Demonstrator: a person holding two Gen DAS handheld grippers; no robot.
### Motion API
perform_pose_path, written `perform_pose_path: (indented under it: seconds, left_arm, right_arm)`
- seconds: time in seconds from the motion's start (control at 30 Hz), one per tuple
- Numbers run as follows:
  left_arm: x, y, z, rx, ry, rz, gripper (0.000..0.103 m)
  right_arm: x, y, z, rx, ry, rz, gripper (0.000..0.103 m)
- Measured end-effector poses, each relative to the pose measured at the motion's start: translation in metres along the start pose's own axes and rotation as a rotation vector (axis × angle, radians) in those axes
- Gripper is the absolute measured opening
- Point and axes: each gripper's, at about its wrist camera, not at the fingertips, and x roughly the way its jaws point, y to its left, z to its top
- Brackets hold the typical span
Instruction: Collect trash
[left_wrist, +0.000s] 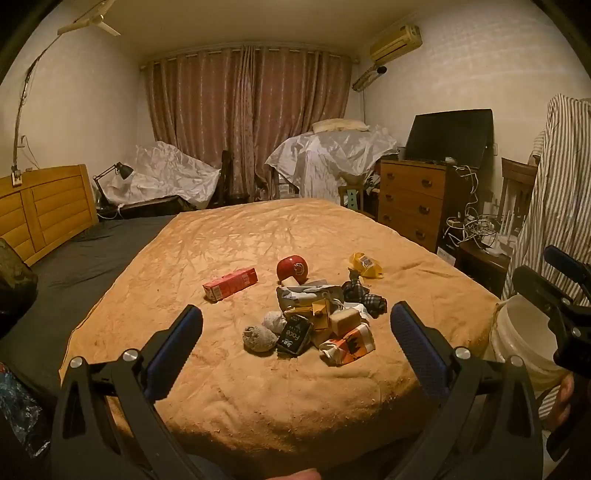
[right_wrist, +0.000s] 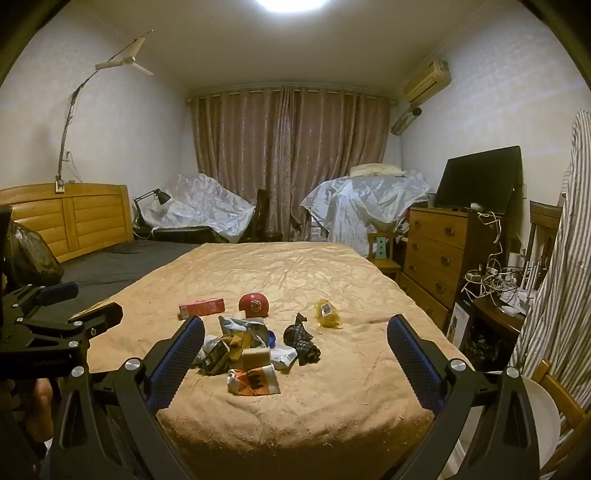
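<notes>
a heap of trash (left_wrist: 325, 325) lies near the foot end of the bed (left_wrist: 258, 236), on its tan blanket: crumpled paper balls (left_wrist: 260, 336), a black packet (left_wrist: 293, 336), an orange-and-white wrapper (left_wrist: 347, 343), small cartons. a red carton (left_wrist: 231, 283), a red round thing (left_wrist: 292, 269) and a yellow wrapper (left_wrist: 365, 264) lie apart behind it. the white bucket (left_wrist: 517, 339) stands just beside the bed's right corner. the left hand-held gripper (left_wrist: 295, 332) and the right hand-held gripper (right_wrist: 295, 343) both hover spread wide, grasping nothing. these pieces look light and crushable; wrappers may slip, so pinching a crumpled fold or a carton's flat sides seems safest.
</notes>
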Motion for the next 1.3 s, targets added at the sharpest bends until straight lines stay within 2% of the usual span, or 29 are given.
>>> perform_pose_path:
  seconds: [0.47,1.3]
  left_arm:
    - [0.0036,0.0085,-0.0057,-0.003,0.021,-0.02,0.098]
    - [0.0063,0.0057,-0.0051,0.0,0.032,-0.007,0.098]
  right_arm:
    - [-0.0004,0.0002,0.0001,-0.002,-0.002,-0.001,0.099]
    - [0.002,0.0037,-0.0021,-0.006,0.002,0.001,0.099]
